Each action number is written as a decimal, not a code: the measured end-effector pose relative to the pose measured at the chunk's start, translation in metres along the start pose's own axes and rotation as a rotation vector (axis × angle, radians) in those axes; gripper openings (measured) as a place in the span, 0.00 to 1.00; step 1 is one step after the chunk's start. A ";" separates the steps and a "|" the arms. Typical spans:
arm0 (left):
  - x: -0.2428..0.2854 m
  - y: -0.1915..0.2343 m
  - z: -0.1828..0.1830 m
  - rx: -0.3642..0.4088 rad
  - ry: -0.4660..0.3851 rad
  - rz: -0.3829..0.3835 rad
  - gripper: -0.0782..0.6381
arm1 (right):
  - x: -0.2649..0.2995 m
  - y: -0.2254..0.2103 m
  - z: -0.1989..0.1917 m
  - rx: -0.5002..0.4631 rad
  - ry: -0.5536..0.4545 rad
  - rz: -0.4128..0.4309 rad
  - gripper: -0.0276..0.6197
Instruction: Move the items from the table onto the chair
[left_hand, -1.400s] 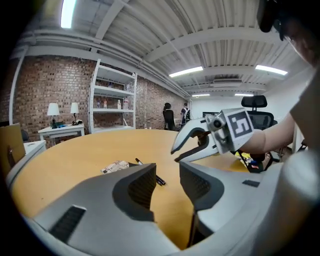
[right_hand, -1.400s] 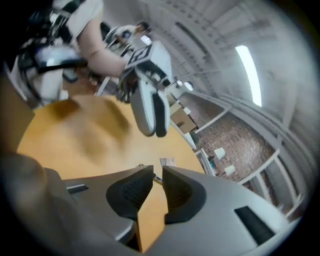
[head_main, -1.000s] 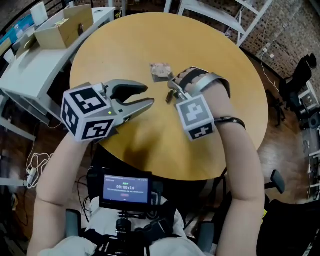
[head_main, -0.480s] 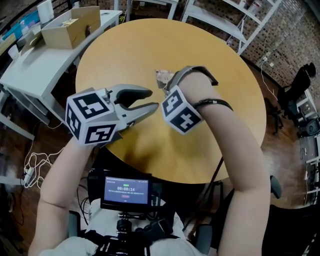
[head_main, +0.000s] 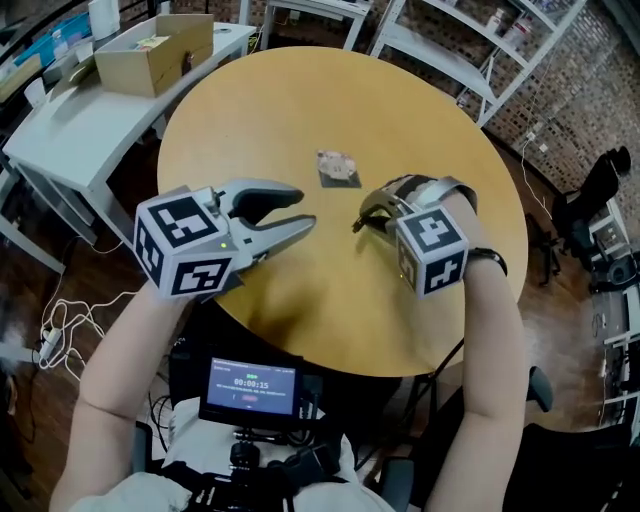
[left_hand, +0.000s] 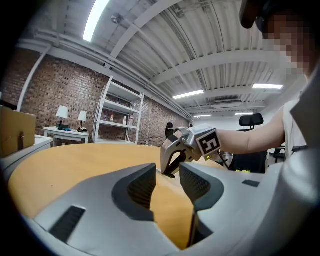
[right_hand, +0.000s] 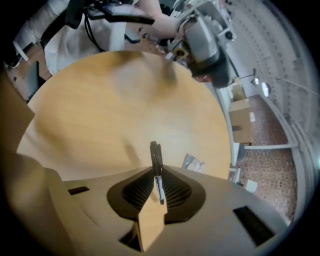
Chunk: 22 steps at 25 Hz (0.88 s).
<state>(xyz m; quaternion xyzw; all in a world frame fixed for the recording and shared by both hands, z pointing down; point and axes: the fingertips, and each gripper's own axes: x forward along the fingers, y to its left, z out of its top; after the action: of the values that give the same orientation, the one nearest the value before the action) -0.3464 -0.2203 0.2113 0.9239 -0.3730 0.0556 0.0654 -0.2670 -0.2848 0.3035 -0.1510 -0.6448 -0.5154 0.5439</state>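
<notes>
Now the right gripper (head_main: 365, 218) has its jaws nearly together on a thin dark pen (right_hand: 156, 167); they have just been closing, and the pads press the pen from both sides. In the right gripper view the pen stands lengthwise in the narrow gap, and its dark end pokes out past the jaw tips. The jaws slant down toward the round wooden table (head_main: 260, 100), whose top fills the space beyond the tips. A small flat packet (head_main: 338, 167) lies on the table ahead of these jaws and a little to one side, apart from them and touching nothing else. The left gripper (head_main: 303, 208) hangs above the near part of the table with its jaws apart. Its own view shows nothing between the ribbed pads, only bare tabletop and, straight beyond the gap, the right gripper pointing down at the wood. The tips of the two grippers are near each other but do not touch, and the packet lies beyond both pairs of jaws.
</notes>
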 end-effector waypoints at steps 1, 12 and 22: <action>0.002 -0.001 0.000 0.004 -0.003 -0.001 0.33 | -0.010 -0.004 0.004 0.035 -0.033 -0.067 0.13; 0.048 -0.067 0.000 0.171 -0.026 -0.139 0.33 | -0.122 0.016 0.024 0.629 -0.341 -0.686 0.13; 0.084 -0.116 0.007 0.156 -0.068 -0.221 0.12 | -0.183 0.065 0.005 1.162 -0.641 -0.821 0.13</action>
<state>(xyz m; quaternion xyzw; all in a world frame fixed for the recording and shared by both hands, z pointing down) -0.2053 -0.1957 0.2080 0.9630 -0.2653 0.0458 -0.0137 -0.1541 -0.1866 0.1791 0.2671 -0.9414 -0.1860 0.0886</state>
